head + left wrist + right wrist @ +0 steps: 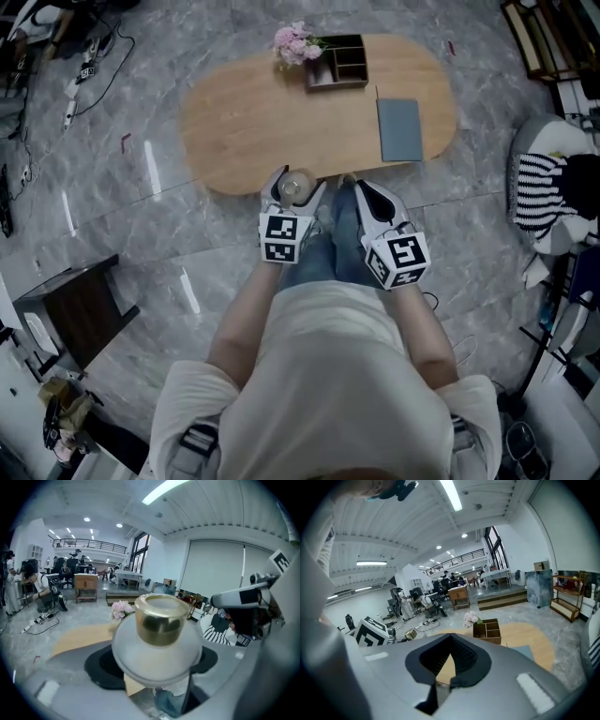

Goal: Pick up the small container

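The small container (296, 187) is a round frosted jar with a gold lid. It sits between the jaws of my left gripper (297, 193), which is shut on it and held just off the near edge of the table. In the left gripper view the small container (159, 634) fills the middle, upright, with the left gripper (157, 677) clamped around its wide lower body. Beside it, my right gripper (364, 191) is also close to my body. Its jaws (449, 670) are shut with nothing between them.
An oval wooden table (244, 122) lies ahead. It carries a wooden organiser box (337, 64), pink flowers (295, 42) and a grey-blue notebook (400, 129). A dark side table (75, 309) stands at the left. Striped cloth (542, 192) lies at the right, and cables (84, 70) at the far left.
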`<state>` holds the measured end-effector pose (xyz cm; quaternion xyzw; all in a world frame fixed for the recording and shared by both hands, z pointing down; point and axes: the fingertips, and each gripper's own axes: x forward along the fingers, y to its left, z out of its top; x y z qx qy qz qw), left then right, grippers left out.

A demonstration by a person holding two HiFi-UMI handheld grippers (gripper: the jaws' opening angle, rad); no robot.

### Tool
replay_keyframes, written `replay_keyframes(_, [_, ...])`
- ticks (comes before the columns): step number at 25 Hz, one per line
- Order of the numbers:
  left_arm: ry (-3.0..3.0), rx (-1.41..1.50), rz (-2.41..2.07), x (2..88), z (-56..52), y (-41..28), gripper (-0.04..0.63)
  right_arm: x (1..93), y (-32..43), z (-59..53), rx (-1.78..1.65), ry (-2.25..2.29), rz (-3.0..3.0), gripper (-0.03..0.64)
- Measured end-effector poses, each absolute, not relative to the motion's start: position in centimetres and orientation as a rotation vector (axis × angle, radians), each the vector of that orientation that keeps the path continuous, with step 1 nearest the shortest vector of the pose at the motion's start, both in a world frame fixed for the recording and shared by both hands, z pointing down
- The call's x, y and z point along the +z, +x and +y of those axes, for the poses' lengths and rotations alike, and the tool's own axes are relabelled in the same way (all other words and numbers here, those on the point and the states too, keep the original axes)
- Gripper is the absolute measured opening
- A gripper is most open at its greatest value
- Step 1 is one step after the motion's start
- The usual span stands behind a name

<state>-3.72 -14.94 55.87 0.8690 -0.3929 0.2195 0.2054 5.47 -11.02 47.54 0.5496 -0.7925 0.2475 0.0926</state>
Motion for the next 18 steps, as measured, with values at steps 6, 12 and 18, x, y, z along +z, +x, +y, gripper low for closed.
replay_keyframes(6, [2.432,0.556,-1.104,52.1,-12.6,-5.1,0.356,44.8,4.4,-9.1,0.664,1.626,-2.385,0.000])
replay_keyframes(12, [2.419,0.484,-1.134,49.0,-10.8,-6.7,0.357,43.2,4.0,-7.2,0.610,1.617,-2.395,0.000])
replay_keyframes(18, [2.467,0.454,-1.155,46.2,-8.9,-8.0,0.356,42.3,3.5,-5.6,0.563,1.594,-2.414,0.000])
